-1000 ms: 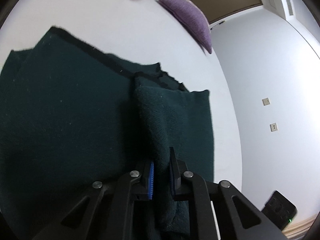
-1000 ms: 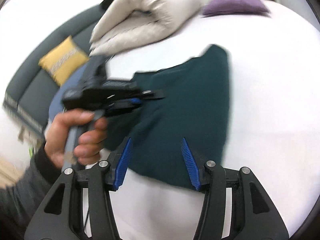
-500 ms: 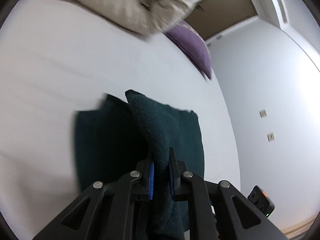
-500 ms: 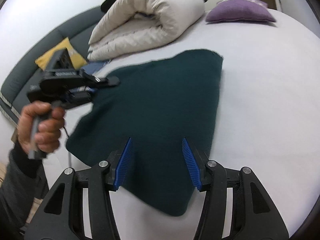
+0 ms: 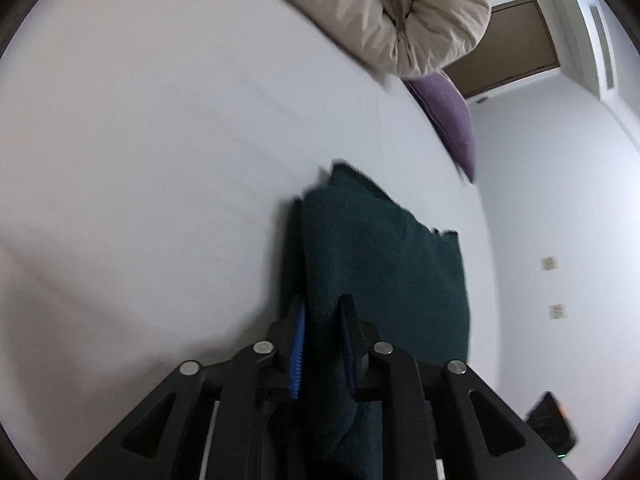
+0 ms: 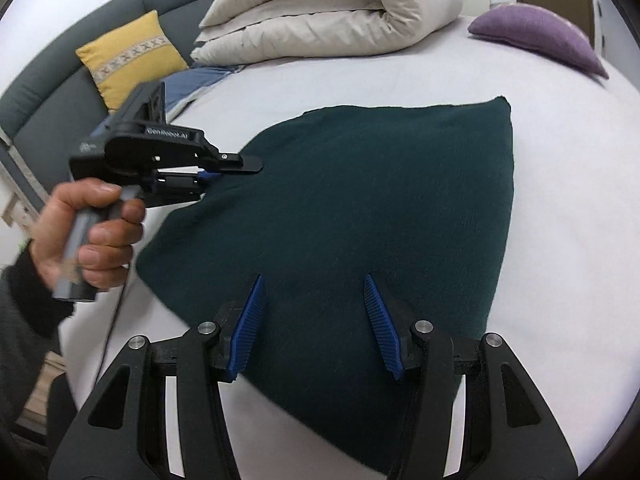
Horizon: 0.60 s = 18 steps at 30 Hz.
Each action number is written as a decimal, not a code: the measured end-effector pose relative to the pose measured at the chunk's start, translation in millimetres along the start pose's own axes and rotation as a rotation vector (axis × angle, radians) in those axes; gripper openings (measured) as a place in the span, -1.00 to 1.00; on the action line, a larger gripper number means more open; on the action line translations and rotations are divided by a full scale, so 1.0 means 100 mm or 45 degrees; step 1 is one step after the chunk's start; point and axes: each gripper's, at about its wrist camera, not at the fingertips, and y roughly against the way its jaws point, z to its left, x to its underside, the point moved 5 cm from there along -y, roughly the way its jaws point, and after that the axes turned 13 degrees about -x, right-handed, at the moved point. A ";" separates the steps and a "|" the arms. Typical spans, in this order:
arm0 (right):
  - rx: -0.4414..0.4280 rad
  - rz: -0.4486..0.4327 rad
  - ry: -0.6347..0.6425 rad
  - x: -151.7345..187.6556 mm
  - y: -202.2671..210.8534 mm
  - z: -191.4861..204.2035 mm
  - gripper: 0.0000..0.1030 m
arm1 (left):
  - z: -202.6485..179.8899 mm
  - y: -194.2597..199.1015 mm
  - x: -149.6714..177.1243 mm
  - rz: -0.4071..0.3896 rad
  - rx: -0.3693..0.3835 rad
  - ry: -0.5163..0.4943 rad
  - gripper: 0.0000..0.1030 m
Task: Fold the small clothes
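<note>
A dark green garment (image 6: 360,216) is spread over the white bed (image 6: 568,200), lying mostly flat with its far corner pointing toward the purple cushion (image 6: 536,36). Its left edge is pinched in the left tool (image 5: 322,344), whose blue pads are clamped on a bunched ridge of the knit; in the left wrist view the cloth is seen rising between the fingers and draping down beyond them. The edge is probably gripped there so that it can be carried across the rest of the garment for a fold.

The right tool (image 6: 316,320) is held just above the near part of the garment with its fingers spread and nothing between them. It is judged to be placed there either to pin the cloth down or to take a second hold; which is meant cannot be told.

In the right wrist view the left tool (image 6: 208,170) is seen gripped by the person's hand (image 6: 90,232) at the garment's left side, low over the bed. A rolled cream duvet (image 6: 332,8) and a yellow cushion (image 6: 128,56) lie well beyond, apart from the work.
</note>
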 end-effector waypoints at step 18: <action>-0.600 -0.168 -0.654 -0.04 0.23 -0.82 -0.14 | -0.40 -0.12 0.72 -0.187 -0.165 -0.386 -0.81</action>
